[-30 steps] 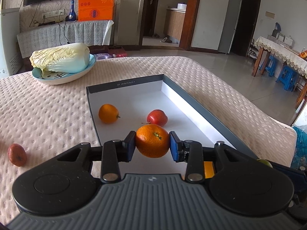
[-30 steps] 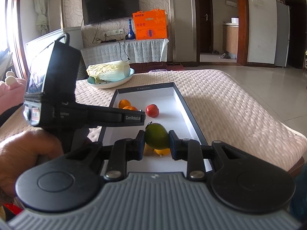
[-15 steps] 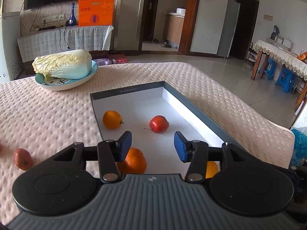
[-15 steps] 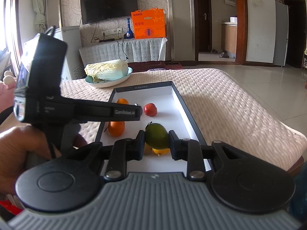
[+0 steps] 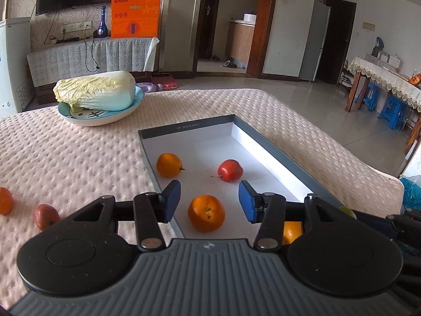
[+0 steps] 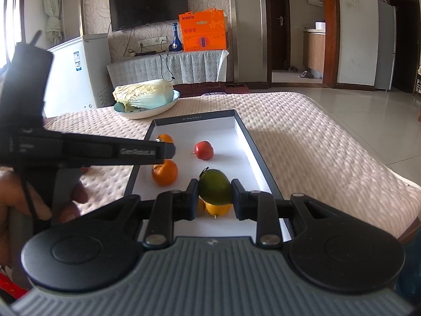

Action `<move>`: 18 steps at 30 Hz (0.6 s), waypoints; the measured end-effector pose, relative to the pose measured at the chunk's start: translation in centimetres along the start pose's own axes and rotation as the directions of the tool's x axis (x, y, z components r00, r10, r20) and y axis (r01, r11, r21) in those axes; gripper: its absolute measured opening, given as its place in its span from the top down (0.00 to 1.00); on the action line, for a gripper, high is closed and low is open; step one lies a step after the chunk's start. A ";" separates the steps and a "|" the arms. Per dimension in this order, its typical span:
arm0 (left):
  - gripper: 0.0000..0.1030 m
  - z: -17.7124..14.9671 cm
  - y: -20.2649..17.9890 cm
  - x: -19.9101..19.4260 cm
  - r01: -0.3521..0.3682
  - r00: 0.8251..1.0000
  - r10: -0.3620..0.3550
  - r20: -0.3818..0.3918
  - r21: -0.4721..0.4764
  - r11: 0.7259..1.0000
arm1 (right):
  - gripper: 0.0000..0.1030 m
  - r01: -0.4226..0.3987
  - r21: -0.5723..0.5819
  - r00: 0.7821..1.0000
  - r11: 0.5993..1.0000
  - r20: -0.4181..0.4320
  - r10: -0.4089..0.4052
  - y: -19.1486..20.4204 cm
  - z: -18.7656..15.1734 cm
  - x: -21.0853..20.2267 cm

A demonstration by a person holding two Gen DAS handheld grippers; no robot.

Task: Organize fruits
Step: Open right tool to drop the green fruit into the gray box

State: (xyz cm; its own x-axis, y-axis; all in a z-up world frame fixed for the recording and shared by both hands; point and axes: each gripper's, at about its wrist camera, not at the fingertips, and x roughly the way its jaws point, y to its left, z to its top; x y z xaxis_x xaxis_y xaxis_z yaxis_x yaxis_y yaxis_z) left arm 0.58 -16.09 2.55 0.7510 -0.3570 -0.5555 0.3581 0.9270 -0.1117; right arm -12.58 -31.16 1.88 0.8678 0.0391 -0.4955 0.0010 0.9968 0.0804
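**Left claw**: released. A second ago it clenched a large orange; now the blue pads stand well apart, and the orange sits on the white floor of the box, free of both pads, below the gap between them. The claw has lifted and drawn back slightly. Judged: this fruit is delivered.

**Right claw**: grasping a green fruit, pads pressed on both its sides, unchanged over the last second. It hovers over the box's near end, above a yellow fruit lying there. Judged: next for release.

**Box contents, left wrist view:** small orange at 10 o'clock of the large orange; red apple at 1 o'clock; the part-hidden yellow fruit at 3 o'clock behind the claw arm.

**Outstanding, on the padded desk**: a reddish fruit and another orange, well apart from the box at its 9 o'clock, at the left edge of view. Judged: the freed left claw goes there next.

**Not fruit:** cabbage on a plate, 11 o'clock of the box.
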 end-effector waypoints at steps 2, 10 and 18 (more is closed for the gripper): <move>0.47 -0.1 0.3 -0.2 -0.002 1.000 0.002 -0.001 -0.004 1.000 | 0.72 -0.001 -0.008 1.000 1.000 -0.003 0.001 0.1 0.0 0.2; 0.47 -0.3 1.1 -1.1 -0.007 1.000 0.007 0.001 -0.004 1.000 | 0.71 0.008 -0.032 1.000 0.999 -0.019 -0.009 0.4 0.2 1.8; 0.47 -0.3 2.2 -1.7 -0.017 1.000 0.017 0.002 -0.010 1.000 | 0.71 0.007 0.020 0.999 1.000 -0.044 -0.006 0.5 0.9 4.2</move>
State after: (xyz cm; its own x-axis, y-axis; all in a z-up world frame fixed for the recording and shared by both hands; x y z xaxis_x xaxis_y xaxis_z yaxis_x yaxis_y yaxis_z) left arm -0.09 -13.41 2.96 0.7581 -0.3419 -0.5554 0.3399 0.9339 -0.1109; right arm -8.49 -30.60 0.59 0.8448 0.0361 -0.5339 0.0168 0.9954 0.0940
